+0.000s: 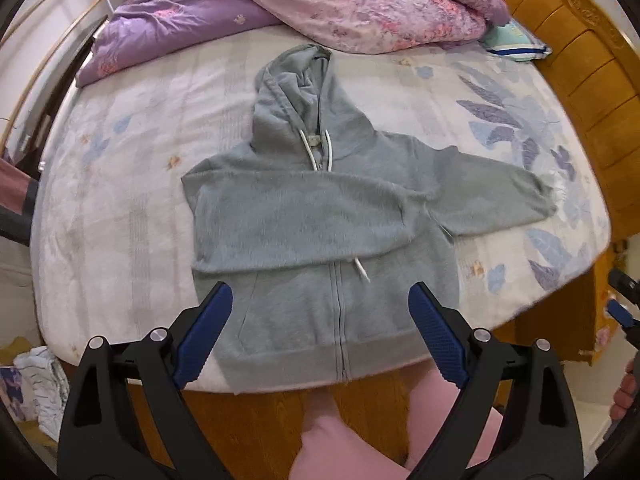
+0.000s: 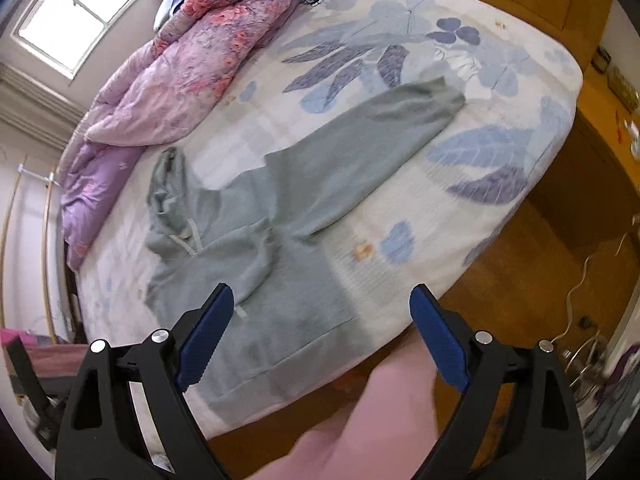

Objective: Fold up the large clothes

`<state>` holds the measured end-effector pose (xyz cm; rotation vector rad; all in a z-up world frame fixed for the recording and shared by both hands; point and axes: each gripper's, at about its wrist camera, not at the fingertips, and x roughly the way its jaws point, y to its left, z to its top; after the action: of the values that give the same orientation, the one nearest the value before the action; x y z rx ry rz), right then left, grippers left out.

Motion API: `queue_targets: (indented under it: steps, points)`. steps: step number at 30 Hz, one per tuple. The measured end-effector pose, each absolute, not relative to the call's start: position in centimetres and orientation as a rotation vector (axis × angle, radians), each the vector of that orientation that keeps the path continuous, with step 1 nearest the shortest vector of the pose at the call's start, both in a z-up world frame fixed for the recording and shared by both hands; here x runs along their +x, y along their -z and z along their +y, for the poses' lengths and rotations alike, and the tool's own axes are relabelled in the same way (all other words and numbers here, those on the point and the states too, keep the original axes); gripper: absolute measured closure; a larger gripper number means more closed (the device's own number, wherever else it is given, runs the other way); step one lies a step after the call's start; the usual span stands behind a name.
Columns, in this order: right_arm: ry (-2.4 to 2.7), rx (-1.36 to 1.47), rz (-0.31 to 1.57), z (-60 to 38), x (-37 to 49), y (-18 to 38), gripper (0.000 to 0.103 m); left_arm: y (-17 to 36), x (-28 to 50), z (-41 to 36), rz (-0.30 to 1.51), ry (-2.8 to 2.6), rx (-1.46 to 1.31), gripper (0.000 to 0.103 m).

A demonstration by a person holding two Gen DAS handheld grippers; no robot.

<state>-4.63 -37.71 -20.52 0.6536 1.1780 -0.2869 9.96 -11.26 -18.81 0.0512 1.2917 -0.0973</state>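
**Left wrist view: grey hoodie on the bed, one sleeve folded across, both jaws released**

Left wrist view looks down the left gripper (image 1: 320,300), whose blue-padded jaws stand wide apart and hold nothing. Beyond them a grey zip hoodie (image 1: 320,220) lies front-up on the bed (image 1: 120,208), its ribbed hem at the near edge of the mattress and its hood (image 1: 296,92) pointing toward the far side. One sleeve is laid flat across the chest, covering the upper part of the zip; the other sleeve (image 1: 500,196) stretches out over the blue leaf print of the sheet. White drawstrings (image 1: 318,150) hang from the neck, and one cord tip peeks out below the folded sleeve. A rumpled purple floral quilt (image 1: 320,4) is heaped along the far side of the bed — near the hood, whose tip reaches its edge. Pink trouser fabric (image 1: 360,432) shows low in the frame over a wooden floor.

Right wrist view shows the right gripper (image 2: 322,304) with jaws likewise spread and empty, above the hoodie's lower corner near the bed edge. From here the outstretched sleeve (image 2: 400,120) runs diagonally away, its cuff lying flat on the sheet. A window (image 2: 80,12) is at upper left.
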Motion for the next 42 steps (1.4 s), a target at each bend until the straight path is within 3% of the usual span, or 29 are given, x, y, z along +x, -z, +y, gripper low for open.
queue_targets:
  steps: [11,14,16,19,22,24,26,28,32,33,35,36,42]
  points:
    - [0.306,0.638,1.292,-51.7,2.2,25.0,0.017,25.8,16.6,-21.8,1.418,-0.011,0.038,0.026]
    - [0.309,0.637,1.326,-55.1,4.4,27.4,0.017,29.6,19.1,-24.7,1.453,-0.019,0.071,0.038]
    - [0.339,0.632,1.365,-57.6,6.4,29.9,0.017,32.0,20.7,-26.1,1.488,-0.034,0.078,0.060]
    - [0.372,0.684,1.391,-60.6,8.7,33.4,0.017,35.3,23.2,-27.8,1.523,-0.012,0.005,0.077]
    - [0.398,0.749,1.412,-63.4,11.2,37.8,0.017,38.8,25.2,-29.4,1.546,-0.018,0.015,0.079]
    - [0.432,0.764,1.444,-64.5,12.7,40.8,0.017,41.8,26.4,-30.3,1.590,-0.033,0.030,0.086]
    - [0.457,0.785,1.477,-65.5,14.0,44.2,0.025,44.7,27.2,-30.7,1.633,-0.025,-0.015,0.088]
    - [0.441,0.851,1.483,-66.4,15.0,47.2,0.042,47.0,27.5,-31.2,1.653,0.000,-0.023,0.096]
    - [0.536,0.933,1.505,-67.4,15.4,50.7,0.043,49.8,27.8,-31.6,1.654,-0.025,0.026,0.100]
    - [0.568,0.933,1.514,-67.4,15.6,50.4,0.049,49.8,27.7,-31.4,1.652,-0.029,0.013,0.100]
    - [0.537,0.878,1.503,-66.8,15.9,49.5,0.078,49.9,27.7,-31.2,1.649,-0.035,-0.010,0.100]
    - [0.488,0.860,1.486,-66.3,16.0,48.7,0.085,49.9,27.7,-31.2,1.650,-0.039,-0.011,0.100]
    - [0.470,0.904,1.323,-64.7,15.9,42.9,0.087,50.2,28.3,-31.8,1.679,-0.050,0.048,0.100]
